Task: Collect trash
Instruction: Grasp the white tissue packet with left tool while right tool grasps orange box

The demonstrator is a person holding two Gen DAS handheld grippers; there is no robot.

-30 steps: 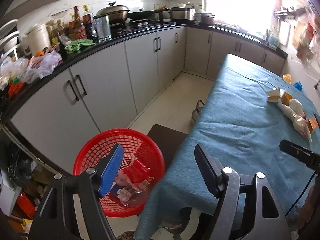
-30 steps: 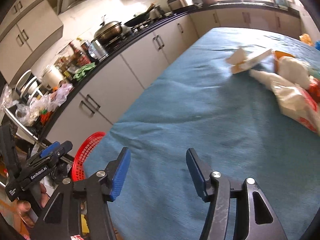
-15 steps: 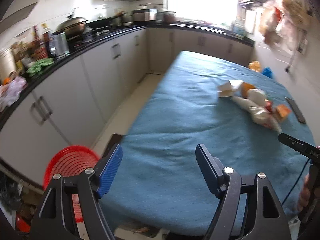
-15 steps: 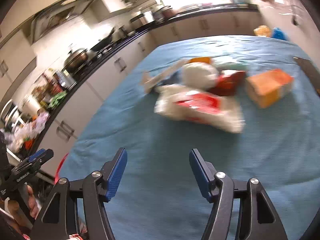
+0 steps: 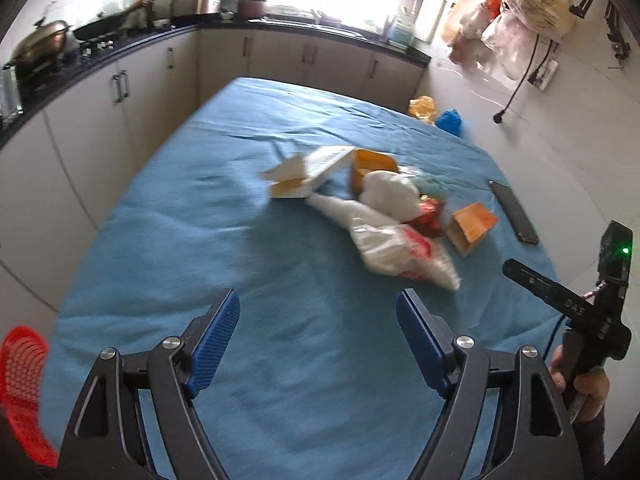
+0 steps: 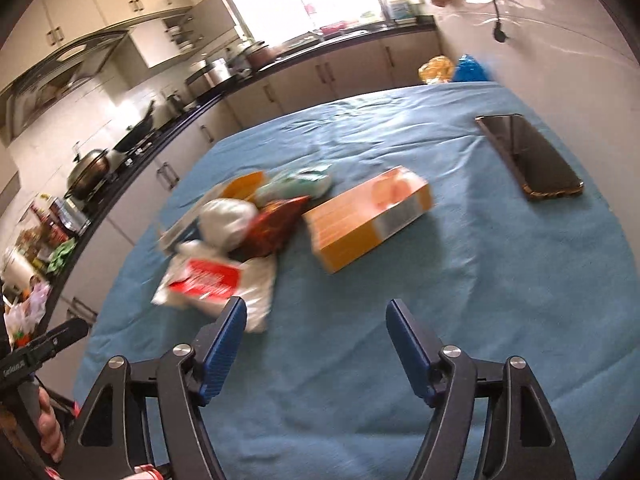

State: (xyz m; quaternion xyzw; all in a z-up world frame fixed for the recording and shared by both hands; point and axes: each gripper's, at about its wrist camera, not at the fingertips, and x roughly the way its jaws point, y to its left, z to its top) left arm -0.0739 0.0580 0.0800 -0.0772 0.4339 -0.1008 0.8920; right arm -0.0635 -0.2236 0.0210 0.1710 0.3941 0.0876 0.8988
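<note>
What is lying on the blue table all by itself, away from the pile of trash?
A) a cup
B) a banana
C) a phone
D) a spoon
C: a dark phone lies flat on the blue table, apart from the orange box and the rest of the trash pile.

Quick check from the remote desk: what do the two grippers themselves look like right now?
Both the left gripper and the right gripper have black angular frames with triangular cutouts, silver pivot bolts, and ribbed blue fingers. Seen from the left camera, the right unit shows a green light, white lettering, and a blue cable.
</note>
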